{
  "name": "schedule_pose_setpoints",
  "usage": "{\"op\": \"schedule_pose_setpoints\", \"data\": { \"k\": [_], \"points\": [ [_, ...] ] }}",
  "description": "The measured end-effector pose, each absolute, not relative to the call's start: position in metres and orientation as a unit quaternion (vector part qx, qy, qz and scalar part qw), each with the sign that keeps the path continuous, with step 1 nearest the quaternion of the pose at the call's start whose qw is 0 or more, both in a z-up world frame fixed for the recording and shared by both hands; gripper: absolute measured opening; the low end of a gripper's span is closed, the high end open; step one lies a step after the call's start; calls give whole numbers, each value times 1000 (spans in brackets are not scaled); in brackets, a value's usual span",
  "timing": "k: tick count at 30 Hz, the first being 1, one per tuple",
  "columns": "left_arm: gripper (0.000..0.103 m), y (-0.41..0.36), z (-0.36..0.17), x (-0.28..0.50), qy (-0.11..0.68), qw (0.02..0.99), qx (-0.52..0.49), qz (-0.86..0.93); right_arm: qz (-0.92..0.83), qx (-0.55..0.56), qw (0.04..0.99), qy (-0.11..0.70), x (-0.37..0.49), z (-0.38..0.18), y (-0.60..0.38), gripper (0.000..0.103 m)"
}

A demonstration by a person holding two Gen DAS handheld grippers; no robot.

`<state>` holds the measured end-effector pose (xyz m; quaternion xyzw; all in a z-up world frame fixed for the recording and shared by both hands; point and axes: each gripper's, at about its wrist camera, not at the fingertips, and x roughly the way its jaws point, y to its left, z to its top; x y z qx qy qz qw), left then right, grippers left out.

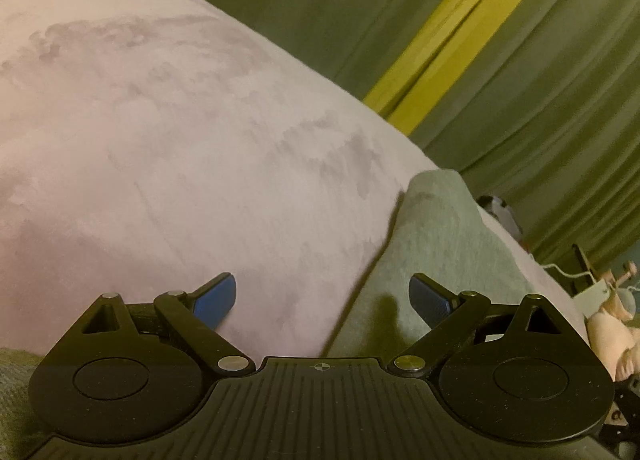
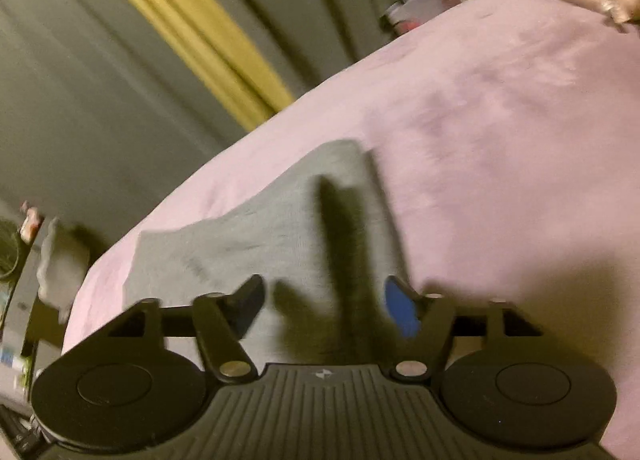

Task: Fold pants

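Lying flat on a pink blanket [image 2: 500,131]: grey pants [image 2: 288,227], folded into a compact panel. In the right wrist view, sitting at 12 o'clock from the right gripper [image 2: 324,306], far corner tapering toward 1 o'clock, near edge running under the fingers. Blanket's left edge dropping off from 9 to 11 o'clock, close to the pants' left side; open pink surface spreading wide from 1 through 4 o'clock.

Showing in the left wrist view: pants [image 1: 440,244] at 1 to 3 o'clock of the left gripper [image 1: 322,296], left edge slanting between the fingers, right edge close to the blanket's drop-off at 3 o'clock. Blanket [image 1: 160,139] lying bare from 9 to 12 o'clock, lots of clearance there. Green curtain [image 1: 500,59] with a yellow strip [image 1: 460,39] hanging behind at 12 to 2 o'clock. Clutter sitting past the edge at 3 to 4 o'clock, too small to identify.

Left gripper: pitching down toward the bed, jaws spread wide, nothing between the blue pads [image 1: 214,300], hovering over the pants' left edge.

Right gripper: pitching down too, jaws released, gripping nothing, pads [image 2: 400,312] straddling the pants' near edge; contact with the cloth impossible to tell. Casting dark finger shadows across the grey fabric. Frame blurring slightly.
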<state>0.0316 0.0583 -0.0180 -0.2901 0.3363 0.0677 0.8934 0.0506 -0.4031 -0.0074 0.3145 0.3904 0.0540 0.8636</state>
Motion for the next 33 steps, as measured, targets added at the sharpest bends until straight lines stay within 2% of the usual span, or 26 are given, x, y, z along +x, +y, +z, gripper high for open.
{"op": "schedule_pose_setpoints", "data": {
  "k": [3,6,9,11,14,33],
  "points": [
    [97,55,-18,33,341,896,-280,56,66,365,843,389,43,-18,-416,80],
    [98,48,-19,36,350,898,-263,44,77,369,839,392,41,-20,-413,81],
    [98,41,-22,40,371,894,-252,21,106,362,837,395,43,-20,-405,94],
    [99,37,-25,44,390,887,-247,6,100,323,842,421,51,-26,-395,99],
    [99,31,-33,51,426,872,-242,-6,63,283,830,476,66,-44,-386,99],
    [101,28,-39,63,435,865,-248,-22,87,335,816,463,66,-52,-397,99]
  ]
}}
